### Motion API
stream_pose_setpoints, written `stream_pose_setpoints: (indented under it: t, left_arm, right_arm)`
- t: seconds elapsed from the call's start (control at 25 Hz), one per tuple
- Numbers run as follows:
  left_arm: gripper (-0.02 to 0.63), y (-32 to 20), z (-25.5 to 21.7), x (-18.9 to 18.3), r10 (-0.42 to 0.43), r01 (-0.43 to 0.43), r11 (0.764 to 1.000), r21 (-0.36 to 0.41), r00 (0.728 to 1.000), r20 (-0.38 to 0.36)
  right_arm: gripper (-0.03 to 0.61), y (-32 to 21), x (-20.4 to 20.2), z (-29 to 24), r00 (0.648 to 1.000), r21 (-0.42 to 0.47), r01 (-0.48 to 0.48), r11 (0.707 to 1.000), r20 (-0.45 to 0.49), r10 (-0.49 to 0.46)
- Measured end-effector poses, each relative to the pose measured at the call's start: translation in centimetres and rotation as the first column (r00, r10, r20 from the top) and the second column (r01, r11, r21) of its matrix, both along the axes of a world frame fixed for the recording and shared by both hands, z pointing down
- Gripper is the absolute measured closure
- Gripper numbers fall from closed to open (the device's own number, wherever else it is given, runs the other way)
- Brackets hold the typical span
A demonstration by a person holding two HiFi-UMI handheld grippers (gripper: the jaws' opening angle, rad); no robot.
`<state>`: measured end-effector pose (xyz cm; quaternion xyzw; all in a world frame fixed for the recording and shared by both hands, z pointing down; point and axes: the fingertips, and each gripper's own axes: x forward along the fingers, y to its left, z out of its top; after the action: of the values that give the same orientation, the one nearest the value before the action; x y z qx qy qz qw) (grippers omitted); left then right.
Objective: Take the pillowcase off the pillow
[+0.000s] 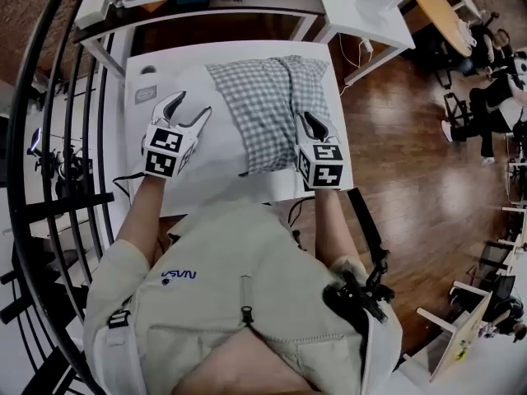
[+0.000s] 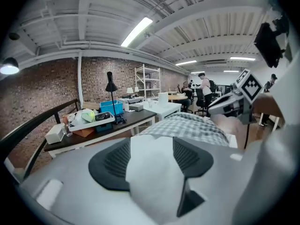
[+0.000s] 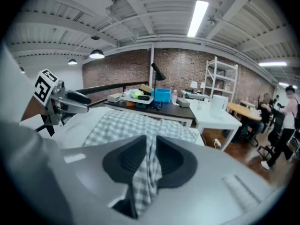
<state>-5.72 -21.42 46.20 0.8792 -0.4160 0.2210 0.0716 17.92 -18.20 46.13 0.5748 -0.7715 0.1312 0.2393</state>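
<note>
- The right claw [image 3: 151,142] is almost closed. It pinches a thin fold of the checked pillowcase [image 3: 136,121] between its jaws.
- In the head view this claw [image 1: 315,124] sits at the lower right edge of the pillowcase [image 1: 268,109].
- The left claw [image 2: 151,146] has let go, and its jaws stand wide apart. The white pillow [image 2: 154,177] shows between them, but the pads do not squeeze it.
- In the head view the left claw [image 1: 188,109] is over the bare white part of the pillow [image 1: 216,159], left of the checked cloth.
- The pillow lies in the middle of the white table [image 1: 132,76]. The pillowcase covers only its right part.
- The pillowcase looks thin, soft and light. I think it bunches up easily and can slip out of a loose pinch, so a thick fold near its edge is the best place to hold.
- The pillow looks puffy and light. It will likely slide along with the cloth unless the left claw takes a big bite of the bare end.
</note>
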Motion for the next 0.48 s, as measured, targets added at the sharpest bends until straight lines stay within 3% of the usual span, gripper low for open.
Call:
stream_pose_setpoints:
  t: [0.28, 0.48]
  left_arm:
    - [0.337, -7.1, 4.5, 0.0, -0.096, 0.104, 0.985, -0.134, 0.993, 0.071]
    - [0.366, -6.0, 7.1, 1.2, -0.056, 0.076, 0.973, -0.216, 0.994, 0.097]
  right_arm:
    - [0.463, -8.3, -3.9, -1.0, 0.99, -0.017, 0.139, 0.99, -0.008, -0.14]
    - [0.427, -13.3, -6.1, 0.0, 0.982, -0.085, 0.185, 0.979, -0.015, -0.187]
